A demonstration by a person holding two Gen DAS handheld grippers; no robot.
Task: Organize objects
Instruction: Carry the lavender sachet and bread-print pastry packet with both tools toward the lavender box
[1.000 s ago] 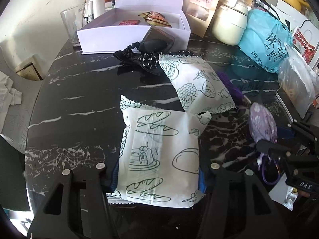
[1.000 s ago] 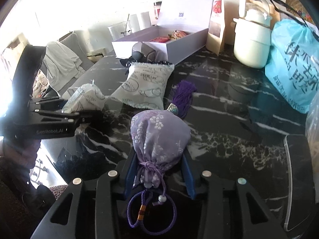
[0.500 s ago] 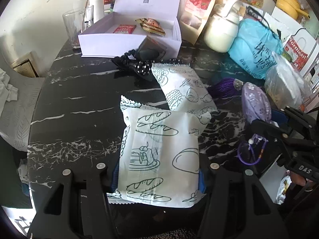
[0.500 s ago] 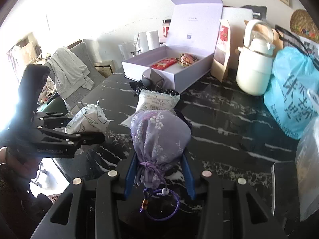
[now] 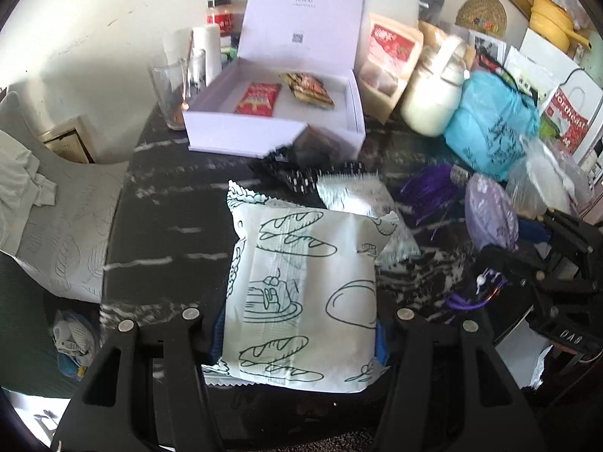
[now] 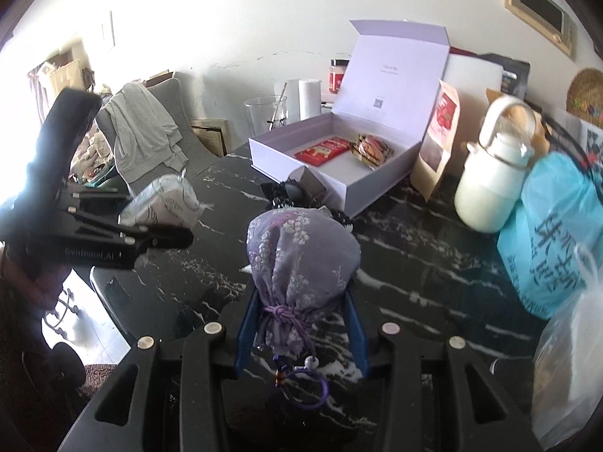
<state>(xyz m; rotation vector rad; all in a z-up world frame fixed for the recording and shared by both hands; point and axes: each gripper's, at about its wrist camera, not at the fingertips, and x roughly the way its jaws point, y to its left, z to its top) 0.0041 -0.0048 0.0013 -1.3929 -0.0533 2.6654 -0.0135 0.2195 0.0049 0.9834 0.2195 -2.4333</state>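
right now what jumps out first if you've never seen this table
Each gripper is clamped on something: the left gripper on a white bread-print packet, the right gripper on a lilac drawstring pouch. Behind them, an open lavender box holding snack packets sits at the black marble table's far side.

Left gripper (image 5: pixel 297 324) and right gripper (image 6: pixel 299 324), both angled downward, each with jaws clamped on a load.

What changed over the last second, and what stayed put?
Both grippers rose off the black marble table: the left gripper lifted the bread-print packet, the right gripper the purple pouch. Neither let go. The second packet and open lilac box stayed put.
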